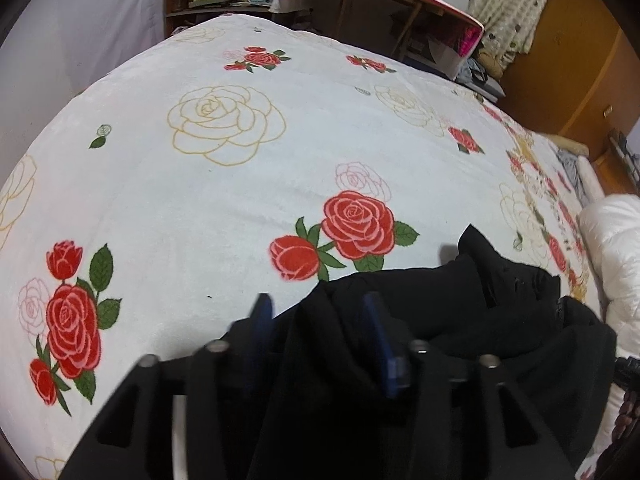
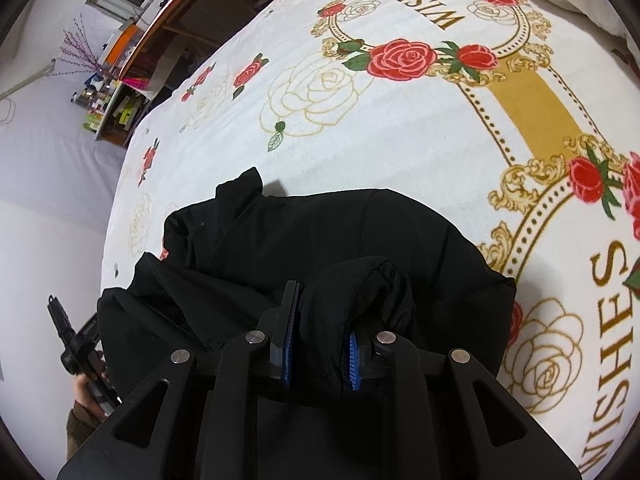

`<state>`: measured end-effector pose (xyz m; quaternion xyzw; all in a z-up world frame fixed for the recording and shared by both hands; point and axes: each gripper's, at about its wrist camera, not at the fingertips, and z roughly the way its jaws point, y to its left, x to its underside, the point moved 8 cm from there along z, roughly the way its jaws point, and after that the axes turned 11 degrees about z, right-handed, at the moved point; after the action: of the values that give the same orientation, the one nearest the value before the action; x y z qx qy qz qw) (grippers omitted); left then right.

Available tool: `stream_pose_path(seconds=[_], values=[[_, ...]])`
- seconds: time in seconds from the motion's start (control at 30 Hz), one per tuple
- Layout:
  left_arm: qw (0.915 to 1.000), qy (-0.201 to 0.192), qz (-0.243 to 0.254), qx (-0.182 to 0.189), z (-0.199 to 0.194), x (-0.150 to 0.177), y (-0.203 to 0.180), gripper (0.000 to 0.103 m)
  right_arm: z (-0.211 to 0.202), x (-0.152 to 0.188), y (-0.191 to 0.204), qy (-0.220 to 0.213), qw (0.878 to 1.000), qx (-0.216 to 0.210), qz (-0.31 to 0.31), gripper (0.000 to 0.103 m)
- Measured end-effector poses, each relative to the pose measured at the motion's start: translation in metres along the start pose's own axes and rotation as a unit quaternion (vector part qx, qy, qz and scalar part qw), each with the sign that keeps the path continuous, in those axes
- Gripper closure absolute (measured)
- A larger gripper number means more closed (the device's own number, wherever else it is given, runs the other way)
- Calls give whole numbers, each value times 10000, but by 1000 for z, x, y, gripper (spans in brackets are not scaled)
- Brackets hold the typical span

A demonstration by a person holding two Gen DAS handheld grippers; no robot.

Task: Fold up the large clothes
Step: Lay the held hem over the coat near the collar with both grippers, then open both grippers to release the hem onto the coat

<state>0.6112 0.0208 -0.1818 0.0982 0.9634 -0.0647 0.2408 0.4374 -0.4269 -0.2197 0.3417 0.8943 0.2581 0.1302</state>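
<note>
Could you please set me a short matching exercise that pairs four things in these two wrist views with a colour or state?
Things:
1. garment
2. bedspread
3. right gripper
4. pillow

Colour or state:
A. plain white, at the bed's edge
B. black, bunched on the bed
C. white with red roses
D. closed on a roll of black cloth

Pairs: 1-B, 2-C, 3-D, 4-A
</note>
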Motion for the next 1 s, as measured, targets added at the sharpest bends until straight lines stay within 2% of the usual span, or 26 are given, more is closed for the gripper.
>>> stream_pose_path(seconds=[0.1, 0.13, 0.4, 0.5, 0.53, 0.6, 0.63, 0.7, 0.77, 0.83, 0.9, 1.0], values=[[10000, -64, 9, -46, -8, -1, 3, 33, -2, 0, 1, -39, 10000, 45, -20, 81], [9999, -104, 35, -52, -11, -2, 3, 32, -3, 1, 2, -66, 9999, 78, -53, 81], [9992, -319, 234, -21, -39, -11, -5, 32, -13, 1, 10, -238, 9995, 191, -116, 76], [9989, -391, 197, 148, -48, -12, -10, 32, -15, -1, 11, -230, 9996, 169, -35, 73], [9988, -427, 192, 136, -51, -14, -10, 32, -17, -1, 11, -224, 9997, 136, 12, 71], [9987, -441, 264, 61, -55, -15, -9, 32, -20, -4, 15, -197, 9998, 37, 23, 53], [9985, -445, 302, 54, -57, -15, -10, 32, -24, -6, 17, -242, 9997, 12, 17, 49], [9983, -475, 332, 108, -62, -16, -12, 32, -35, -14, 22, -546, 9985, 76, -54, 23], [9981, -492, 346, 167, -65, -16, -16, 32, -47, -23, 25, -796, 9965, 196, -134, 23], [9978, -492, 411, 167, -69, -14, -20, 32, -49, -24, 27, -820, 9959, 297, -223, 23], [9967, -452, 639, 199, -72, -9, -30, 32, -49, -22, 24, -995, 9903, 797, -548, 23], [9953, -369, 830, 338, -79, 4, -46, 32, -48, -9, 26, -1183, 9793, 1167, -1159, 23]])
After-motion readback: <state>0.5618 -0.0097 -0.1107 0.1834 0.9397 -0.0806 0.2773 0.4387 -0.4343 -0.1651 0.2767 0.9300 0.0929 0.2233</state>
